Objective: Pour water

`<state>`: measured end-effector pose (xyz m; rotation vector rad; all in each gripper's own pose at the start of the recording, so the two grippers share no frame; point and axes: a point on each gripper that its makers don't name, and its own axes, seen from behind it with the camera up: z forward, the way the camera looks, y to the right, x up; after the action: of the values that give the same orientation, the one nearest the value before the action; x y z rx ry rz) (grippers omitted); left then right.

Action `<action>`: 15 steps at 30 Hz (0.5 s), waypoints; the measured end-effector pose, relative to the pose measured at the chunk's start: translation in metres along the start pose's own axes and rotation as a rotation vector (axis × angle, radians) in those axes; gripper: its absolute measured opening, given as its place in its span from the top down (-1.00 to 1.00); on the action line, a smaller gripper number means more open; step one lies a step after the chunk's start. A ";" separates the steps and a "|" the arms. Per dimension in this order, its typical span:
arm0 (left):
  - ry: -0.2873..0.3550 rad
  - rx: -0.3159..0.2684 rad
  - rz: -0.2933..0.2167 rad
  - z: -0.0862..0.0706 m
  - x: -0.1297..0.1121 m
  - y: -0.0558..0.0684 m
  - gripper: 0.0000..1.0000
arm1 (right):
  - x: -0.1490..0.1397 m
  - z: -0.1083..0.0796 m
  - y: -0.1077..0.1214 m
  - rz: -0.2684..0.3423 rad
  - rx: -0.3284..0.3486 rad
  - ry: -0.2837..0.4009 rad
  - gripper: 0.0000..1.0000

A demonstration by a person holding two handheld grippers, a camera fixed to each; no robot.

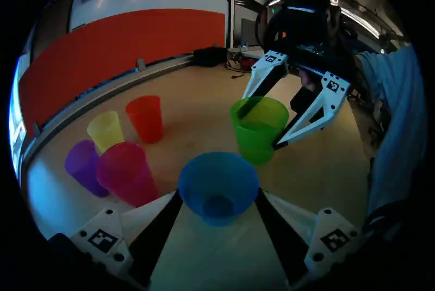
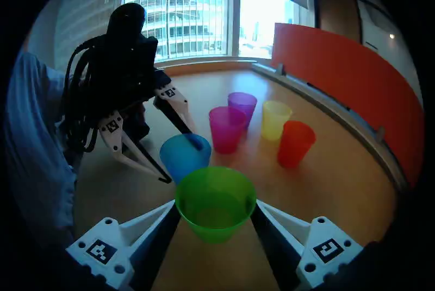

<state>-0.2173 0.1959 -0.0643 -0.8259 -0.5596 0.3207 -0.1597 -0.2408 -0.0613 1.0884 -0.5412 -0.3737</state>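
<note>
The blue translucent plastic cup (image 1: 218, 185) is sitting clamped between both fingers of the left gripper (image 1: 217, 193). The green translucent plastic cup (image 2: 215, 220) is standing upright nearby, gripped likewise by the right gripper (image 2: 215, 203).

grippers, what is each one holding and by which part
The left gripper holds the blue cup by its side wall below the rim, a finger on either side; the right gripper holds the green cup the same way.
</note>
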 end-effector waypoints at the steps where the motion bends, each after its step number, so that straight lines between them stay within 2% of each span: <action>1: -0.003 0.005 0.002 -0.001 -0.002 0.000 -0.92 | -0.001 0.001 0.000 0.000 0.000 0.000 -0.78; 15: -0.017 0.040 -0.003 -0.018 -0.019 0.001 -0.92 | -0.012 0.017 -0.006 0.007 0.003 -0.006 -0.78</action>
<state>-0.2222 0.1762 -0.0817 -0.7841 -0.5689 0.3357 -0.1799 -0.2496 -0.0633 1.0885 -0.5509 -0.3705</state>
